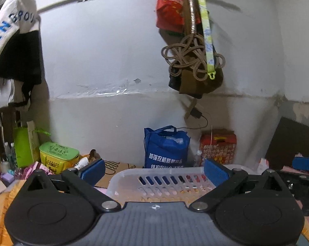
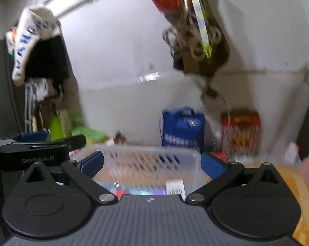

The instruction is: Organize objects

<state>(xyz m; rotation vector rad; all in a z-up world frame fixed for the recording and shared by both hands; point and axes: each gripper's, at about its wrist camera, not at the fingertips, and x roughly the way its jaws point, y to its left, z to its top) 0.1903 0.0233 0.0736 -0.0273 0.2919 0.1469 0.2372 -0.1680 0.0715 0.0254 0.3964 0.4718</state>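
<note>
Both my left gripper [image 1: 154, 172] and right gripper [image 2: 151, 165] are spread, empty. The white slotted plastic basket [image 1: 160, 179] looks light, probably flexible; I'd pinch its rim.

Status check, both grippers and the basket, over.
Left gripper open, empty. Right gripper open, empty. White slotted basket ahead between both, untouched; contents blurred. Blue tote bag and red box behind it at the wall, no obstruction.

Blue letters "DANGROU" run along a white-and-black hanging garment [image 1: 10, 26], white Chinese print marks a blue fabric tote bag [image 1: 165, 149], and "GenRobot.AI" labels the black left gripper [image 2: 34, 152]
</note>
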